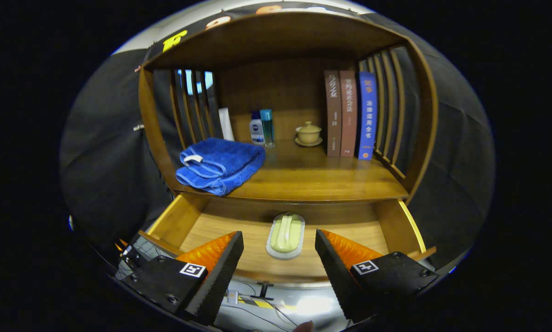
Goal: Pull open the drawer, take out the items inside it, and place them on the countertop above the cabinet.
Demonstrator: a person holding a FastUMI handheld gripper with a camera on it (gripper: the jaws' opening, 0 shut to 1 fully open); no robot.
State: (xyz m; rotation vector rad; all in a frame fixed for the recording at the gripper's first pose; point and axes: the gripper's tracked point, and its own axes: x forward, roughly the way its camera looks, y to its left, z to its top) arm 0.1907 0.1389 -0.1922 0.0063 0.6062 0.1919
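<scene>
Now soap dish [285,235] lengthwise between gripper [279,251] parted jaws

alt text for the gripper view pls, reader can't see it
The open gripper hovers over a pulled-out wooden drawer, a pale green soap case lying between its fingers. On the countertop above: folded blue towel, bottles, lidded cup, three books.

Folded blue towel [219,166] at shelf's front left corner. Two small bottles [262,127] upright near back edge, lidded cup on saucer [308,134] beside. Three books [349,114] upright at back right.
</scene>
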